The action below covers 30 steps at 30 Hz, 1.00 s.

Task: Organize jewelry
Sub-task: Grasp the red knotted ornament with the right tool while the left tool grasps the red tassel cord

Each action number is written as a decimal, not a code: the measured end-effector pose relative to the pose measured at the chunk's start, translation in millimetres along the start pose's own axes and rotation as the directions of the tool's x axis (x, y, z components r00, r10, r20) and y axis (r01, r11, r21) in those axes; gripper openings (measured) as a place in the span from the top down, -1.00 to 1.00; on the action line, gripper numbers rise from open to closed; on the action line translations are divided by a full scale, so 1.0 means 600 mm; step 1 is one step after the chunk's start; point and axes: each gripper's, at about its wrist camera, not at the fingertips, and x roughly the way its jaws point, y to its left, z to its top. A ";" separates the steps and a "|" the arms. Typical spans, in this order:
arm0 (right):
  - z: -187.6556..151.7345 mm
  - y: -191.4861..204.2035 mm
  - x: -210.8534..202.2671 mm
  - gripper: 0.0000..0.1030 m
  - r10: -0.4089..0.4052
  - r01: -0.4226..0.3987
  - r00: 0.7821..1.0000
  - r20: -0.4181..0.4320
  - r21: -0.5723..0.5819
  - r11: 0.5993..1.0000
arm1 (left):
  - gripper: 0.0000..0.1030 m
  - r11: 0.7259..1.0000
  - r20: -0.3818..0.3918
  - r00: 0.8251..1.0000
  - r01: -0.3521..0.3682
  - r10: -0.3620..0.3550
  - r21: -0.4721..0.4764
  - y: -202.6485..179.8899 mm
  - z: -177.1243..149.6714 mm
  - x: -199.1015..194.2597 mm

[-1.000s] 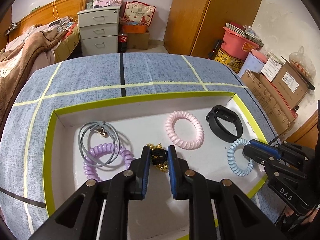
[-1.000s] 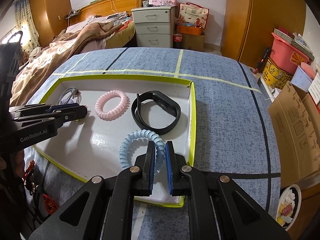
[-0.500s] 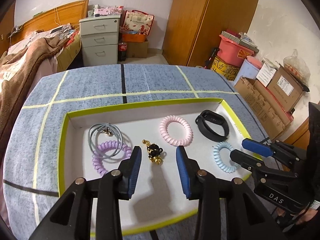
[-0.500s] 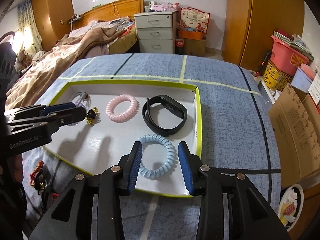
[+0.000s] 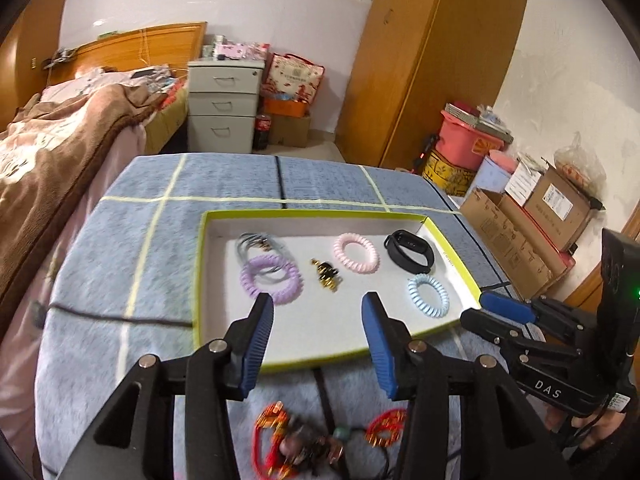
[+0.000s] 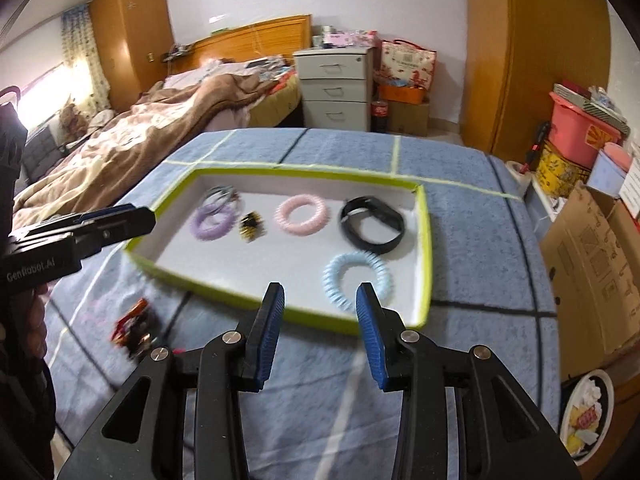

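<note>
Blue tablecloth (image 5: 132,240) holds my tray (image 5: 320,354), both grippers (image 5: 318,334) (image 6: 320,322) wide open, empty (red beads (image 5: 304,436) likely next).

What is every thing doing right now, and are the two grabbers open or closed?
left gripper: open, empty
right gripper: open, empty
tray: holds six pieces
blue coil: flat in tray
black band: in tray
gold clip: in tray
red bracelets: outside tray, on cloth
</note>
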 end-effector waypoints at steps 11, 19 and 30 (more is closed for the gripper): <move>-0.047 0.052 0.020 0.25 0.208 -0.209 0.977 -0.054 -0.008 0.978 | 0.04 0.995 0.016 0.999 -0.037 0.039 -0.092 0.056 -0.069 -0.058; -0.061 0.095 0.034 0.23 0.263 -0.270 0.961 -0.085 -0.080 0.960 | 0.04 0.987 0.012 0.999 -0.038 0.040 -0.157 0.086 -0.104 -0.071; -0.072 0.100 0.056 0.24 0.223 -0.236 0.963 -0.148 -0.074 0.969 | 0.04 0.978 -0.012 0.999 -0.046 0.044 -0.203 0.116 -0.133 -0.070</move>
